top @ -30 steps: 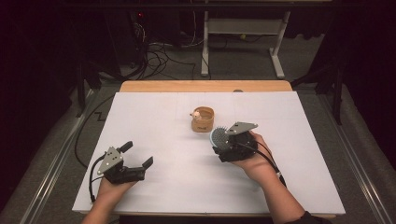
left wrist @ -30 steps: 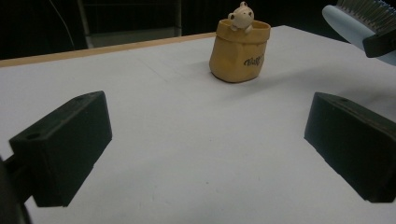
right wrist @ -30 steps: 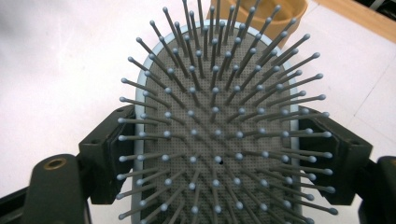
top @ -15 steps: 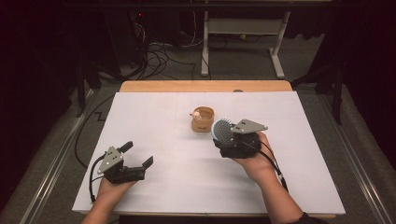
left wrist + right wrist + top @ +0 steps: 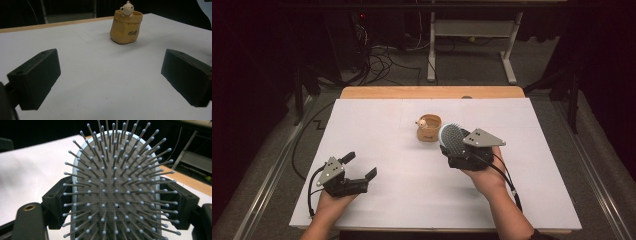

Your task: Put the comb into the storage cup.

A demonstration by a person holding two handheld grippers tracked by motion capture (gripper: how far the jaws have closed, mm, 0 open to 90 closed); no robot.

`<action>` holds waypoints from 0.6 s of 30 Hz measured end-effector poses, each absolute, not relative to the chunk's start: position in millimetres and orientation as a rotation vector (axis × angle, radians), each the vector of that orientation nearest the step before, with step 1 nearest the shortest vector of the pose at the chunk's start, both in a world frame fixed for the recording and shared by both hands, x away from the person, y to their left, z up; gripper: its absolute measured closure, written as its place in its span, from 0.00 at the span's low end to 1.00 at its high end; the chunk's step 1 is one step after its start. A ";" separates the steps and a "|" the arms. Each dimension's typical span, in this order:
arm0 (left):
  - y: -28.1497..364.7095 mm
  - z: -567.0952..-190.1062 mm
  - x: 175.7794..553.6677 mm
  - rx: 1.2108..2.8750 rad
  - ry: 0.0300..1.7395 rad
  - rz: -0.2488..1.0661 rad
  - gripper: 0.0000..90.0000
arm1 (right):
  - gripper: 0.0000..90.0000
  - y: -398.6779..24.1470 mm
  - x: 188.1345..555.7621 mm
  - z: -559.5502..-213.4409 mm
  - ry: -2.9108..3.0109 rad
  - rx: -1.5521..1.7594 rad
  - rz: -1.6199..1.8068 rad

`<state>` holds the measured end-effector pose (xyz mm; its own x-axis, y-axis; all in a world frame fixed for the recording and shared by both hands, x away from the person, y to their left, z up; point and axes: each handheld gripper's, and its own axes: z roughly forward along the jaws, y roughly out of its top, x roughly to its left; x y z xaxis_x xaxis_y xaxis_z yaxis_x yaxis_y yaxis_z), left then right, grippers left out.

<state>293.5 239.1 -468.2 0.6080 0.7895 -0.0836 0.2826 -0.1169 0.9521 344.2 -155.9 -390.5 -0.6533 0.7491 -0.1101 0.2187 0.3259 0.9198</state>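
Resting at the near left of the white bench (image 5: 377, 125): left gripper (image 5: 360, 170), jaws spread wide with nothing between them, pointing toward the centre. Standing upright at mid-bench, a little toward the far side: small tan sack-shaped pot (image 5: 126, 26) with a cream bear figure (image 5: 127, 8) peeking over its rim. Hovering just right of and near to that pot: right gripper (image 5: 457, 145), jaws clamping the sides of a pale blue paddle hairbrush (image 5: 116, 195), grey bristles facing the gripper's camera. Lying beyond the bench's far edge: dark cables (image 5: 384, 55) on the floor.
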 end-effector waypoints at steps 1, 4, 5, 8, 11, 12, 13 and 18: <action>239.1 -468.1 293.4 1.689 0.892 0.550 0.04 | 0.23 -156.9 344.4 -390.5 2.058 0.846 1.323; 238.7 -468.0 293.1 1.692 0.890 0.546 0.03 | 0.23 -160.3 343.4 -390.5 2.019 0.856 1.352; 238.6 -467.9 292.9 1.693 0.889 0.546 0.03 | 0.23 -161.2 343.2 -390.5 2.009 0.861 1.361; 237.4 -467.2 292.4 1.696 0.891 0.550 0.03 | 0.23 -163.6 343.6 -389.4 1.978 0.871 1.403; 236.3 -467.1 291.9 1.697 0.899 0.545 0.02 | 0.23 -164.7 342.5 -388.4 1.946 0.862 1.436; 236.3 -467.0 291.8 1.701 0.900 0.547 0.02 | 0.23 -165.1 341.8 -388.2 1.941 0.860 1.437; 236.0 -466.9 291.9 1.703 0.902 0.548 0.02 | 0.23 -165.5 341.5 -388.2 1.935 0.855 1.438; 235.2 -466.2 292.1 1.714 0.904 0.556 0.02 | 0.23 -169.8 337.7 -389.0 1.903 0.846 1.472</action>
